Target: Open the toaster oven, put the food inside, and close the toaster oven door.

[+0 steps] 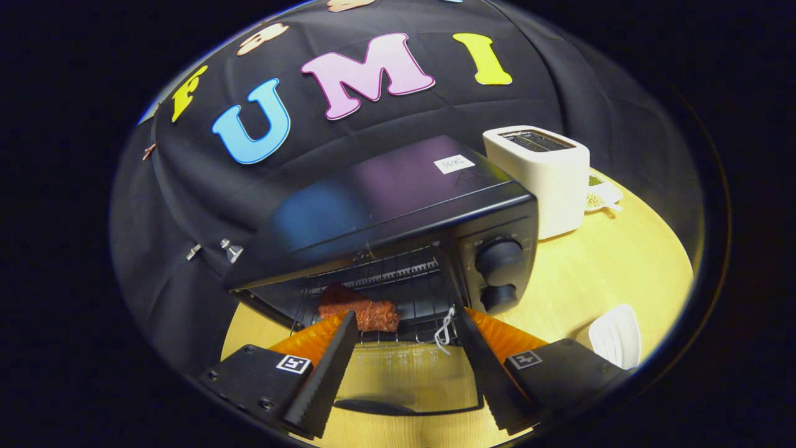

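The gripper-mounted fisheye looks forward and slightly down, close to the open black metal toaster oven on the pale wooden table.

dim booth, sharp centre, fisheye-warped edges.

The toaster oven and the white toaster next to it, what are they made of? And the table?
The toaster oven looks like black painted metal with a smooth sheen: its top mirrors the wall's colours. The white toaster seems matte plastic or coated metal; hard to tell. The table looks like pale wood, with faint grain. The gripper is open, the food on the wire rack just ahead of its fingers.
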The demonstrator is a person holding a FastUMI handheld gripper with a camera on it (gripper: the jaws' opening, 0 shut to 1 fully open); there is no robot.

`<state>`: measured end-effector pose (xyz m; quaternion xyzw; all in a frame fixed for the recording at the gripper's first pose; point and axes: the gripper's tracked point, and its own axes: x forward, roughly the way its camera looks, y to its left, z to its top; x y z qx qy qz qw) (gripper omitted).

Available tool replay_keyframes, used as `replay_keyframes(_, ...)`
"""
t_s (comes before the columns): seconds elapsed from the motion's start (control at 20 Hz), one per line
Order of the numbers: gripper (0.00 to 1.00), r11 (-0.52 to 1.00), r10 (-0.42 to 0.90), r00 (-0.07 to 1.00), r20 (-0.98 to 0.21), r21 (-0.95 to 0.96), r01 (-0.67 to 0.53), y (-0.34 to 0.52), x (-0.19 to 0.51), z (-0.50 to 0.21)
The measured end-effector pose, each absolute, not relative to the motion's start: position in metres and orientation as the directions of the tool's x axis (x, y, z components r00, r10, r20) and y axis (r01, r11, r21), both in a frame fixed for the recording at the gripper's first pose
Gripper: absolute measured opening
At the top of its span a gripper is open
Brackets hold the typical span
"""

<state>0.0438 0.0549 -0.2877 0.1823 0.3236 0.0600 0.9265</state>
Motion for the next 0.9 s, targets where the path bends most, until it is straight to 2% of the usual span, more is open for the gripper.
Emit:
replay_keyframes(0.3, 0.99, 0.966, 0.242, 0.669, -0.702, 0.240, -0.098, 0.086, -0.042, -0.296)
replay_keyframes(0.45, 0.99, 0.965, 0.262, 0.574, -0.776, 0.215, -0.151, 0.118, -0.073, -0.312)
replay_keyframes(0.7, 0.99, 0.984, 0.177, 0.460, -0.870, 0.150, -0.096, 0.125, -0.095, -0.379)
replay_keyframes(0.9, 0.99, 0.994, 0.108, 0.437, -0.893, 0.094, -0.052, 0.127, -0.093, -0.402)
